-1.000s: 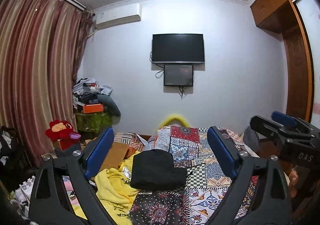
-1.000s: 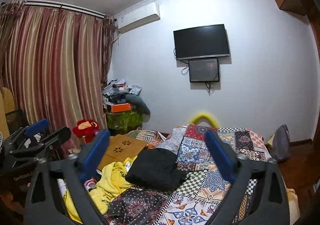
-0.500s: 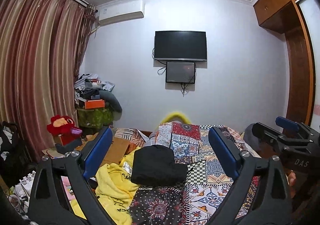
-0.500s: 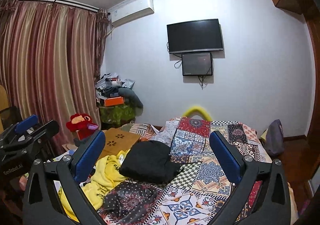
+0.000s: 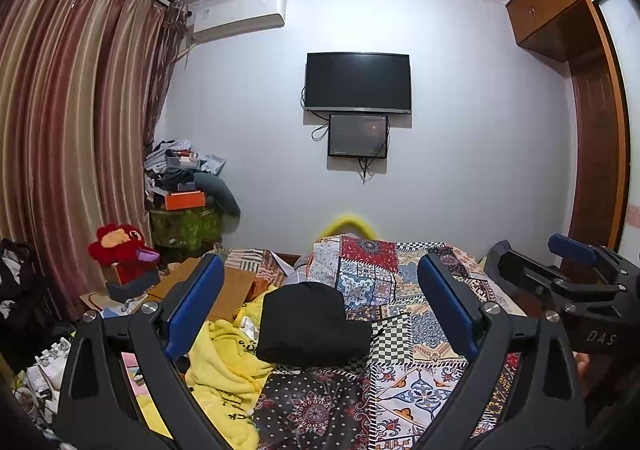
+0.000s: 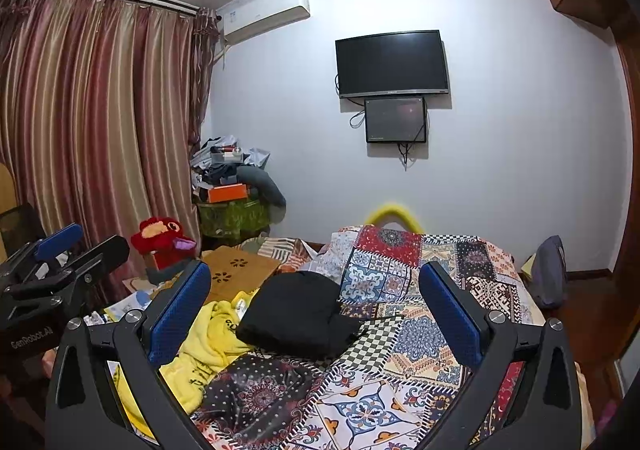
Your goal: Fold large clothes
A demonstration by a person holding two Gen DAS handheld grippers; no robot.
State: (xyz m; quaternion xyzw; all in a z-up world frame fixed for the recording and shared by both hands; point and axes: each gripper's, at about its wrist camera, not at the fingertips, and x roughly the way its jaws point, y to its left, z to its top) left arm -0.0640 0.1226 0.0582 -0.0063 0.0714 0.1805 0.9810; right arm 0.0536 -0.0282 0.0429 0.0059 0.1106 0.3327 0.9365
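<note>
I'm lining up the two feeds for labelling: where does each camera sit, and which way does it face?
Left wrist: sits on the left gripper, open, facing across the patchwork bed to the wall TV; the right gripper shows at the right edge.
Right wrist: sits on the right gripper, open, facing the same way; the left gripper shows at the left edge.
Shared: the folded black garment and the yellow garment.

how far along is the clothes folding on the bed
Done: the black garment already lies as a compact folded bundle on the patchwork quilt. In hand: nothing; the left hand-held gripper and right hand-held gripper both hang open above the bed. Left: the yellow garment lies crumpled beside it.
</note>
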